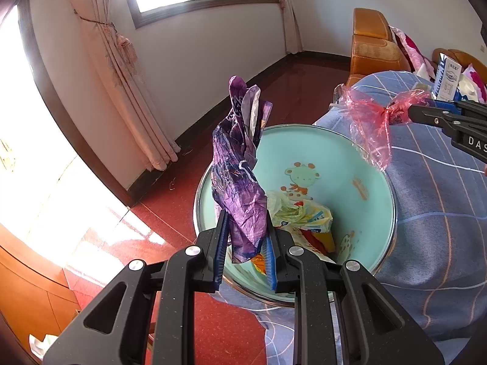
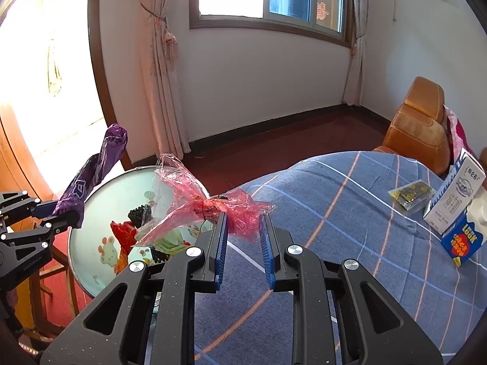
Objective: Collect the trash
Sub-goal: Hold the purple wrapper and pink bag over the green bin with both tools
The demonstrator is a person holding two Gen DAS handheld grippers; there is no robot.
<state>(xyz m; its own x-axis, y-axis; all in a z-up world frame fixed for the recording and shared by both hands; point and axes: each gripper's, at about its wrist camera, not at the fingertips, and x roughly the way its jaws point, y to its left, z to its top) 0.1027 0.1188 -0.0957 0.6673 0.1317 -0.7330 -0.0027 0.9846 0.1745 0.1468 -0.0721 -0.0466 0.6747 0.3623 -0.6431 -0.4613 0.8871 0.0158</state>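
Purple wrapper [image 1: 240, 182] sits pinched in the left tool [image 1: 246, 252], directly above the mint bin [image 1: 377, 182]; red cellophane [image 2: 213, 210] is clamped in the right tool [image 2: 243, 243], short of the rim. Release low, inside the rim, one tool at a time.

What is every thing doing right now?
Left gripper: shut on purple wrapper.
Purple wrapper: crumpled, held above basin.
Right gripper: shut on red wrapper.
Red wrapper: crinkled, held up.
Basin: holds some trash.
Milk carton: upright on bed.
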